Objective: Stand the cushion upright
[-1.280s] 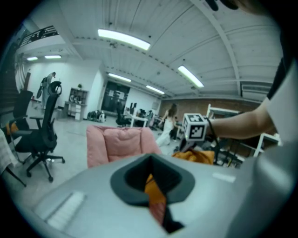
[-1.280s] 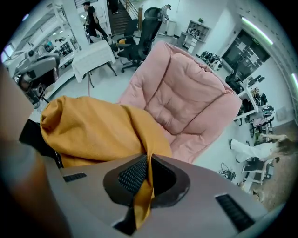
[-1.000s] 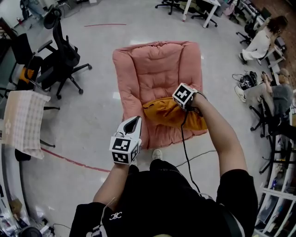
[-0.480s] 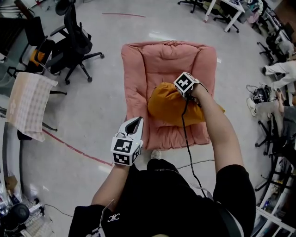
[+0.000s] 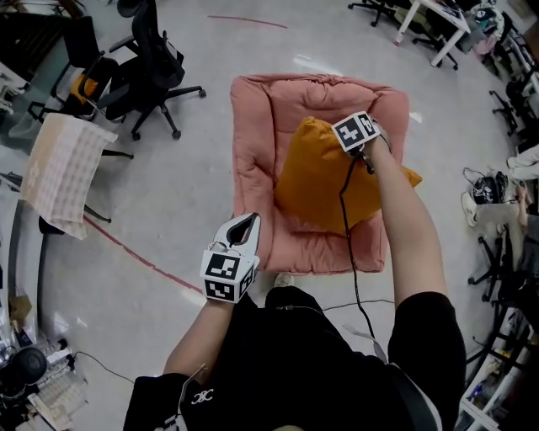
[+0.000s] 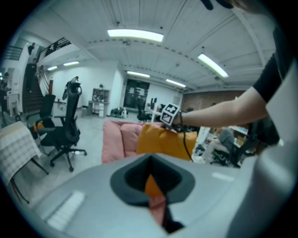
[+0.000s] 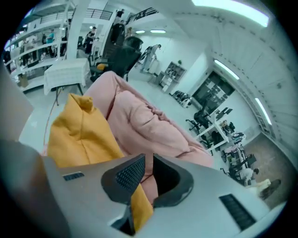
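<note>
An orange cushion [image 5: 316,181] stands nearly upright on a pink padded floor seat [image 5: 257,126], leaning toward its backrest. My right gripper [image 7: 148,169] is at the cushion's top edge, under its marker cube [image 5: 355,130]. Its jaws are opening: a narrow gap shows between the pads, and a fold of orange fabric [image 7: 139,209] still lies low between them. My left gripper [image 5: 244,223] hangs near the seat's front left corner, apart from the cushion, shut and holding nothing. In the left gripper view the cushion [image 6: 163,142] stands against the pink seat [image 6: 116,139].
Black office chairs [image 5: 147,63] stand at the far left, beside a chair draped with checked cloth [image 5: 63,164]. A red line [image 5: 135,252] crosses the floor. A black cable [image 5: 349,252] runs down my right arm. Desks and chairs [image 5: 438,25] are far right.
My right gripper has moved away from me toward the backrest with the cushion's edge, raising the cushion from lying flat on the seat to standing. The left gripper has barely moved.
</note>
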`<state>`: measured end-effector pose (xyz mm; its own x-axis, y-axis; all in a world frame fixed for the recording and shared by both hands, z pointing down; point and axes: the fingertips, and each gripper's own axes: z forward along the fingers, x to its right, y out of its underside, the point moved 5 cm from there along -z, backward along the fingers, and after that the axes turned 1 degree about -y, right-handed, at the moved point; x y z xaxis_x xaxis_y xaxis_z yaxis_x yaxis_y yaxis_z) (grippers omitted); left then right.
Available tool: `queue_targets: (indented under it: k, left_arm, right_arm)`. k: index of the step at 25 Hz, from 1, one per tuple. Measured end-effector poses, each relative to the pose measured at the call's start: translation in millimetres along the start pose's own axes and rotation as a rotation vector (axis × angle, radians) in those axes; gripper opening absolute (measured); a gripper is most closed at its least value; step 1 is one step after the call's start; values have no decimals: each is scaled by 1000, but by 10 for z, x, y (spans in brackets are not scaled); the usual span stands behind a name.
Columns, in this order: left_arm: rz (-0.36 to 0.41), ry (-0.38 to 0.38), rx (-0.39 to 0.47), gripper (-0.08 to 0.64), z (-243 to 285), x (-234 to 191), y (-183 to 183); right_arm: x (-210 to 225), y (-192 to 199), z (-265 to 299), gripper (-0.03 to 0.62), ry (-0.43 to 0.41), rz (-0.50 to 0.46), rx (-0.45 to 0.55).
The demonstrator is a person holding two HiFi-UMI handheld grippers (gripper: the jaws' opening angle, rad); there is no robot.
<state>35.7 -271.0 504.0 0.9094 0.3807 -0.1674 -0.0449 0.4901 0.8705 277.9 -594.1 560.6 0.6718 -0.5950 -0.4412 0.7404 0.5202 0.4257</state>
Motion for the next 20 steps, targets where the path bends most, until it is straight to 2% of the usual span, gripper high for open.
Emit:
queue_targets:
  k: [2, 4, 7, 10, 14, 17, 20]
  left_arm:
    - [4, 3, 0, -5, 25, 19, 4]
    - [9, 16, 4, -5, 53, 52, -14]
    - [22, 41, 17, -5, 81, 108, -89]
    - [35, 61, 32, -5, 100, 171, -154]
    - [59, 86, 61, -5, 117, 255, -306]
    - [80, 115, 84, -5, 109, 321, -430]
    - [95, 148, 106, -5, 85, 430, -522]
  right_arm:
    - [91, -5, -103, 13, 59, 66, 68]
    - [118, 30, -219, -1, 82, 106, 124]
    - [82, 128, -421, -2, 67, 183, 192]
    - [0, 268, -687, -2, 40, 337, 285]
    - [-161, 381, -1302, -2, 23, 512, 464]
    - [-391, 427, -1824, -2, 39, 577, 584]
    - [-676, 495, -2254, -2, 69, 585, 689]
